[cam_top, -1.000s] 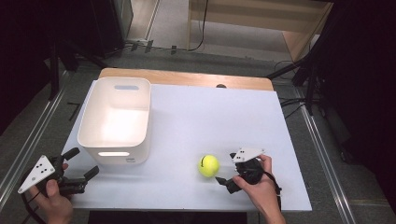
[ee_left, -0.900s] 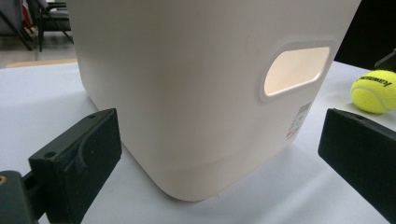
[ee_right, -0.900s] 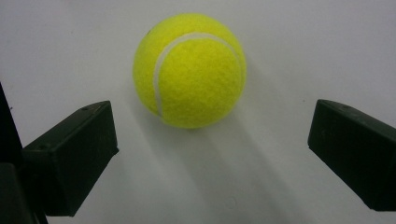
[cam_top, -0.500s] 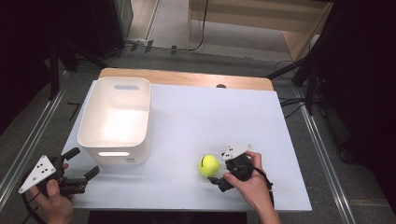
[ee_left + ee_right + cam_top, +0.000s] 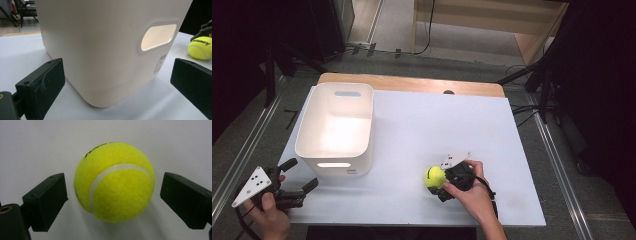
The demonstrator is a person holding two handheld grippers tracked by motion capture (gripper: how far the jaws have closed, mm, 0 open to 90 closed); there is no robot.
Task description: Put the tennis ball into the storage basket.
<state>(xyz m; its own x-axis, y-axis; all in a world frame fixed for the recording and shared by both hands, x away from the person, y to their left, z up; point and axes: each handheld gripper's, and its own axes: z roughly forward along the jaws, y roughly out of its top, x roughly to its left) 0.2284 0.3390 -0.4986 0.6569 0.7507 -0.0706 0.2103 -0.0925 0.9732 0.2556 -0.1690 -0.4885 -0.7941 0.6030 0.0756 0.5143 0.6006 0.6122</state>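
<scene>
Between your right tongs (image 5: pixel 113 195) sits the tennis ball (image 5: pixel 113 182), resting on the white table (image 5: pixel 30 142). A narrow gap shows on each side between ball and pad, so the pads do not yet press on it. Those jaws have just been closing, with the ball between them. A second ago, in the high view, the same tongs (image 5: pixel 443 185) lay to the right of the ball (image 5: pixel 435 176) with bare table between; your right hand (image 5: pixel 474 192) has since carried them leftward until they bracket it. The ball itself has not shifted on the table.

Your left tongs (image 5: pixel 298 181) lie at the near left corner of the table (image 5: pixel 422 125), held in your left hand (image 5: pixel 269 212), and are unchanged from the earlier frames. Their jaws stand wide with nothing between the pads. Directly ahead of them, just beyond the tips, stands the white bin (image 5: pixel 107 45), its handle cutout (image 5: pixel 157 37) facing them. Off to their right, well apart, the ball (image 5: pixel 200 47) shows beside the bin, with the right tongs at it.
</scene>
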